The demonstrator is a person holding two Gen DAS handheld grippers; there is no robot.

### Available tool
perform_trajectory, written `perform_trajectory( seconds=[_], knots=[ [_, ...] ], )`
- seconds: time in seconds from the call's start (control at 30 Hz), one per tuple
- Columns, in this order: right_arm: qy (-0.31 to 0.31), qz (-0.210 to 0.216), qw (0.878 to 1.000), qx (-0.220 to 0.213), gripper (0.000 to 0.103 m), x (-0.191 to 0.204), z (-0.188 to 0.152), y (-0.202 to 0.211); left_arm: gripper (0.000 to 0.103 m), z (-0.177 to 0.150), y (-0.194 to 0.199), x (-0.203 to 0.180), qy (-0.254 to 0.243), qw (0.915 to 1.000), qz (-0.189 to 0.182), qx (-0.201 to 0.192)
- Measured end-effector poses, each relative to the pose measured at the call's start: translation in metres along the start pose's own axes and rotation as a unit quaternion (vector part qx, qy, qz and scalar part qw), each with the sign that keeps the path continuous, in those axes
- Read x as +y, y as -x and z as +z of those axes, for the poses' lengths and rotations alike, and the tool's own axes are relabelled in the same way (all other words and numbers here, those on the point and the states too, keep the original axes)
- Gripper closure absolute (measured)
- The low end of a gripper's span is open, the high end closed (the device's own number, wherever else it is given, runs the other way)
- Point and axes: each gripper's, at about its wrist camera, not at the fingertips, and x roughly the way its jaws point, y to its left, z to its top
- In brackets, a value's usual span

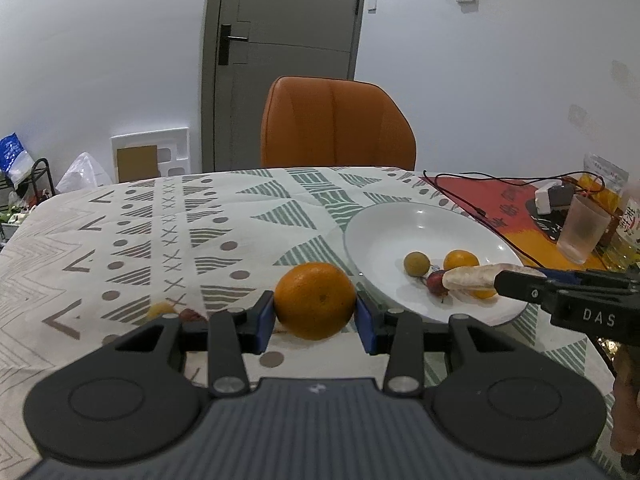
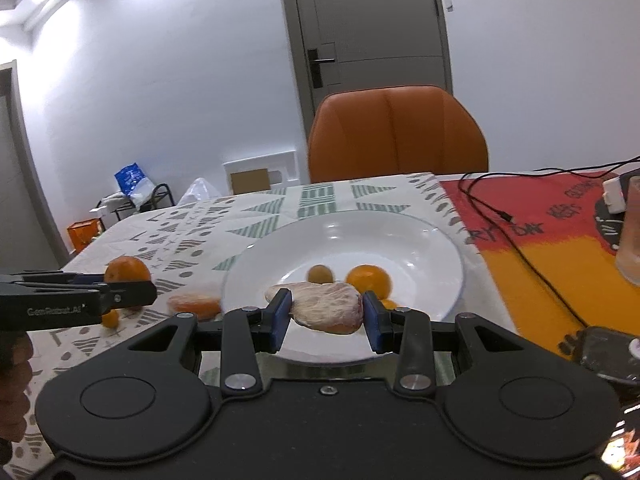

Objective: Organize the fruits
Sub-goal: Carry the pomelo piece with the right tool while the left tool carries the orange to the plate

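I am mid-transfer, gathering fruit onto the white plate (image 1: 424,220). My left gripper (image 1: 315,312) has its jaws clamped on an orange (image 1: 314,300), lifted over the patterned counter (image 1: 160,216) just at the plate's 9 o'clock. My right gripper (image 2: 325,314) has its jaws clamped on a pale peeled fruit piece (image 2: 326,308) over the plate's 6 o'clock rim. Small fruits already lie inside. Next, I judge, lower and release gently so nothing rolls. Writing: "DAS" on the right gripper; "GenRobot.AI", blurred, on the left.

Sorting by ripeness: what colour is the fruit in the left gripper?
Orange, plain orange all over; clearest in the left wrist view.
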Motion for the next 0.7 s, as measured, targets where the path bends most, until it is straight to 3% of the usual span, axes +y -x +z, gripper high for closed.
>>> perform_trajectory(
  seconds=[0.7],
  knots=[
    [0.007, -0.035, 0.999, -0.013, 0.067, -0.047, 0.022, -0.026, 0.062, 0.019, -0.040, -0.034, -0.040, 0.9992, -0.004, 0.009]
  ],
)
